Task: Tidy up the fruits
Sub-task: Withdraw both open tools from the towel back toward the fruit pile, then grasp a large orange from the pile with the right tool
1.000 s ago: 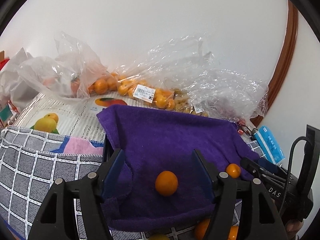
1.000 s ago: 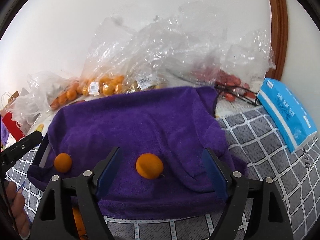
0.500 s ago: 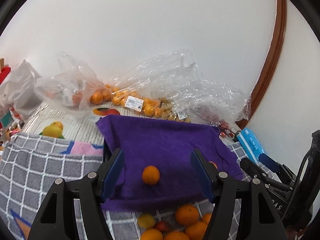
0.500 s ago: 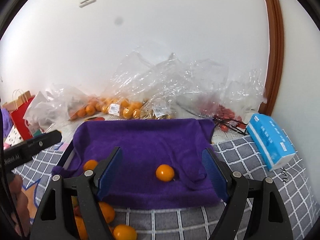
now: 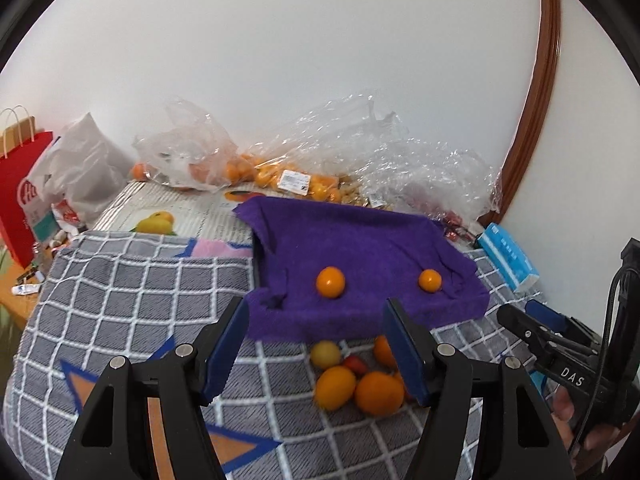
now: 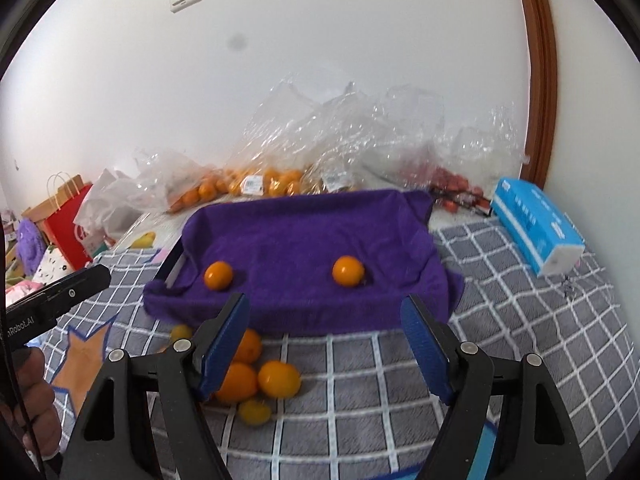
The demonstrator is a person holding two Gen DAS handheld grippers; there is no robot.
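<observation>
Compared with a second ago, both cameras sit farther back from the purple towel (image 5: 360, 256), so it looks smaller and a loose pile of fruit (image 5: 360, 384) in front of it, barely in view before, now shows on the grey checked blanket (image 5: 132, 296). The two oranges on the towel lie where they did.

The left gripper (image 5: 316, 344) is open with nothing between its blue pads. The right gripper (image 6: 326, 346) is also open and empty; its jaws have just been closing a little.

The towel drapes over a shallow dark tray (image 6: 176, 266), whose edge shows at one side. On it rest two small, round, glossy oranges, well apart: the left orange (image 5: 330, 282) and the right orange (image 5: 430, 280).

The pile lies on the blanket just beside the towel's near edge. It holds several oranges, a smaller yellow fruit (image 5: 325, 354) and a small red fruit (image 5: 356, 365), touching one another.

Against the white wall, crumpled clear plastic bags (image 5: 344, 152) hold many more oranges, and one farther right holds small red fruit, too blurred to name. A blue tissue pack (image 6: 536, 228) lies on the blanket beyond the towel. A red paper bag (image 5: 16, 192) stands at the far left.
</observation>
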